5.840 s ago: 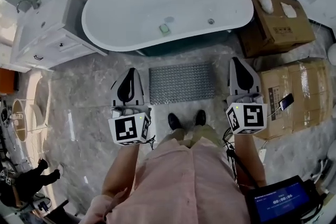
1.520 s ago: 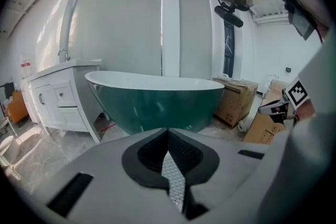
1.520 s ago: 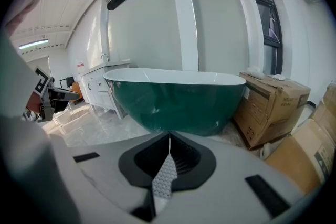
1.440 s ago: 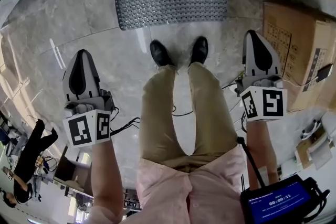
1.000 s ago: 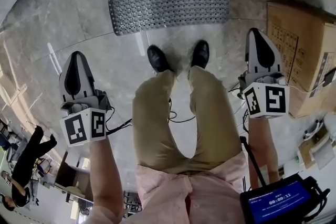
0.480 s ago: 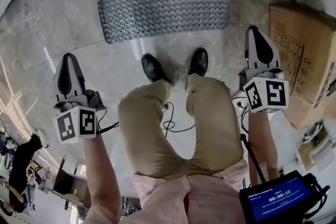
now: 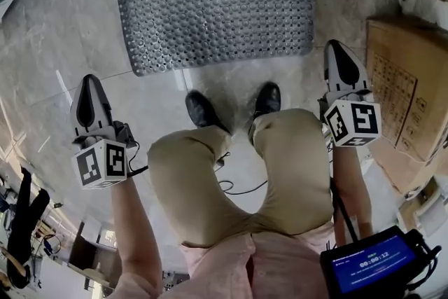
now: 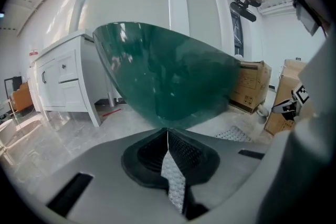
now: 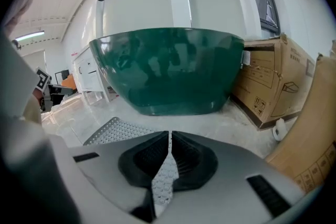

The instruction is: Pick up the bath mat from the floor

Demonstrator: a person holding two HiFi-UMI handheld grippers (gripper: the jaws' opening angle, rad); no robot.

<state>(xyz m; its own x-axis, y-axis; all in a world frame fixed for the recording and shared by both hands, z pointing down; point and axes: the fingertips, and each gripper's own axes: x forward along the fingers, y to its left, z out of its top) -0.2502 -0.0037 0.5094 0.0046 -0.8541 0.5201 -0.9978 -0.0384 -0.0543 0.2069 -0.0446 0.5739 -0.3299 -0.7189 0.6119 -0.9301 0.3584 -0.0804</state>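
My left gripper (image 7: 89, 90) and right gripper (image 7: 338, 57) — jaws closed, empty — hover short of the bath mat's (image 7: 217, 10) near corners.

The jaws of the right hand-held gripper (image 9: 169, 138) are seen closed together with nothing between them, and beyond them a bath mat (image 9: 113, 131) is laid flat on the floor (image 9: 231, 120), near a green bathtub (image 9: 168, 71) and cardboard boxes (image 9: 268, 86).

The person wears a pink shirt (image 7: 231, 271), khaki trousers (image 7: 192, 182) and black shoes (image 7: 202, 110).
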